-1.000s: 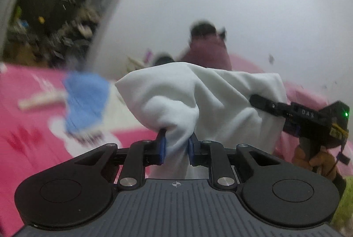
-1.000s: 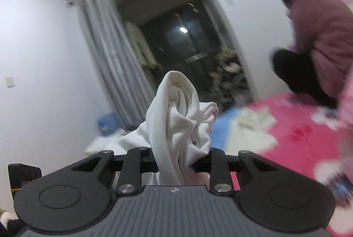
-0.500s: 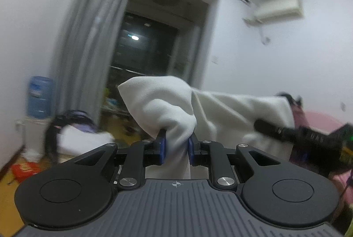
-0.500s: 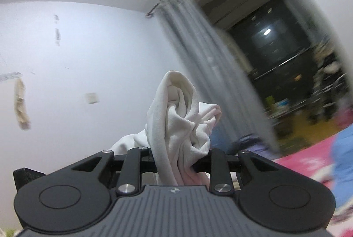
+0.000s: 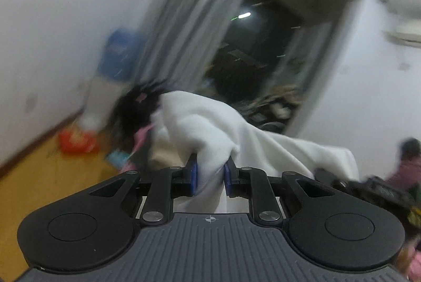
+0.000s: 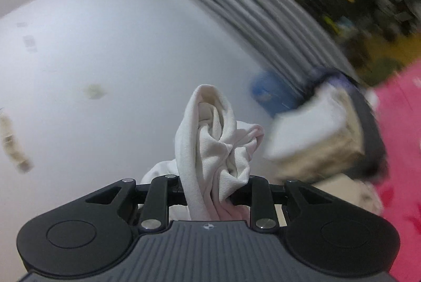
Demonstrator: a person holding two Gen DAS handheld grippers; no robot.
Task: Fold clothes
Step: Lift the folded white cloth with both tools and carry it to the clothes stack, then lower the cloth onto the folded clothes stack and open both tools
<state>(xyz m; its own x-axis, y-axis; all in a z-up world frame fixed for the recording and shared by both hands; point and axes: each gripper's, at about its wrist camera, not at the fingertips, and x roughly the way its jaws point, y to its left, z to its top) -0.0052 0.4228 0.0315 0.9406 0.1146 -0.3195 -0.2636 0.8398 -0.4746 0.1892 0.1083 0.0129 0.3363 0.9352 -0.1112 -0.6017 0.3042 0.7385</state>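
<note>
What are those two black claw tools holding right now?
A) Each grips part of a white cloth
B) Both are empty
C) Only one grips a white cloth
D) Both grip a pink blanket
A: the left gripper and the right gripper each pinch bunched white cloth between their pads.

White painted walls (image 5: 52, 19) meet a yellow wooden floor (image 5: 39, 177). Grey pleated curtains (image 5: 189, 14) hang beside a dark doorway (image 5: 276, 45) with a ceiling light (image 5: 243, 15) inside. A blurred blue water bottle (image 5: 118, 56) stands near the curtains. A white air conditioner (image 5: 405, 32) is mounted high on the wall.
</note>
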